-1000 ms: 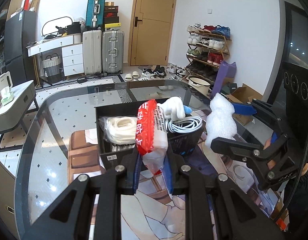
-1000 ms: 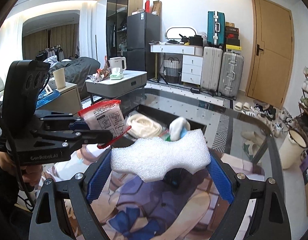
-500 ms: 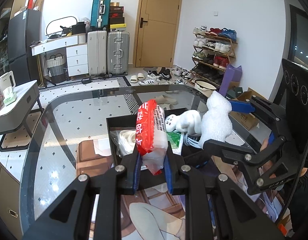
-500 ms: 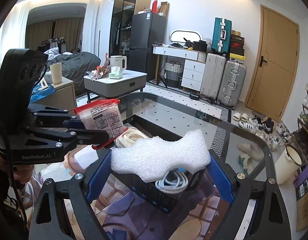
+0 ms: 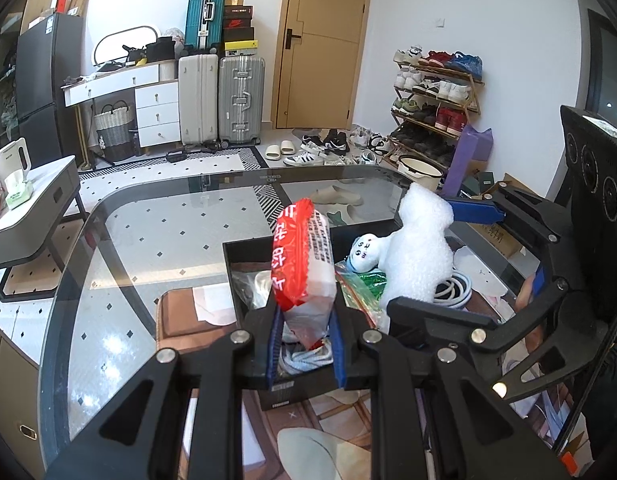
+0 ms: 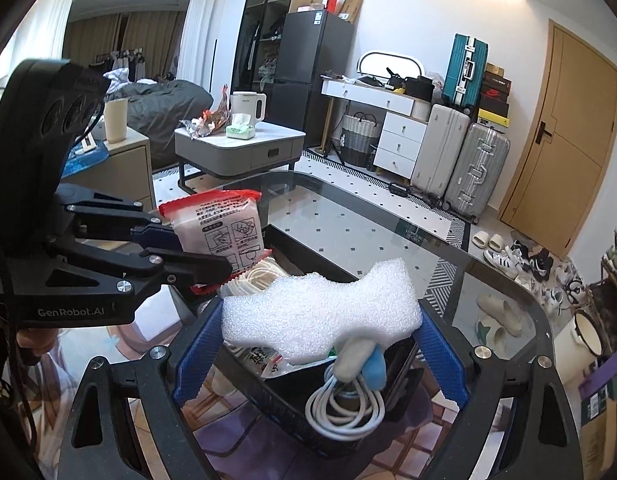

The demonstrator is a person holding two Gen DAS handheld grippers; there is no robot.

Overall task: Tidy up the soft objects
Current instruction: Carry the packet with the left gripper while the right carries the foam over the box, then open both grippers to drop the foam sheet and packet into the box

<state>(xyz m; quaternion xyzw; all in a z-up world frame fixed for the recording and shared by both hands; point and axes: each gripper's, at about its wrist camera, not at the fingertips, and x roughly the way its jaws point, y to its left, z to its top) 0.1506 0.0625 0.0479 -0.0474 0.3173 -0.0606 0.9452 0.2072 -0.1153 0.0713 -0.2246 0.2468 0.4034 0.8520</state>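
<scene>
My left gripper (image 5: 304,334) is shut on a red-and-white tissue pack (image 5: 302,264), held upright over the near left part of a black storage box (image 5: 244,246). My right gripper (image 6: 322,344) grips a wide white foam piece (image 6: 320,314) between its blue pads, above the same black box (image 6: 284,396). From the left wrist view the foam piece (image 5: 418,248) hangs over the box's right side. Inside the box lie a white plush toy (image 5: 366,250), a coiled white cable (image 6: 342,404), a green-printed bag (image 5: 360,286) and a white rope bundle (image 6: 254,276).
The box stands on a glass table (image 5: 156,240) with a printed mat (image 5: 320,436) at its near side. A grey side table (image 6: 240,148) with a kettle, suitcases (image 5: 220,96), a door and a shoe rack (image 5: 434,96) stand around the room.
Both grippers have advanced over the box with their loads; the box now sits nearer and lower in both views. The foam rolled slightly with the right gripper.
</scene>
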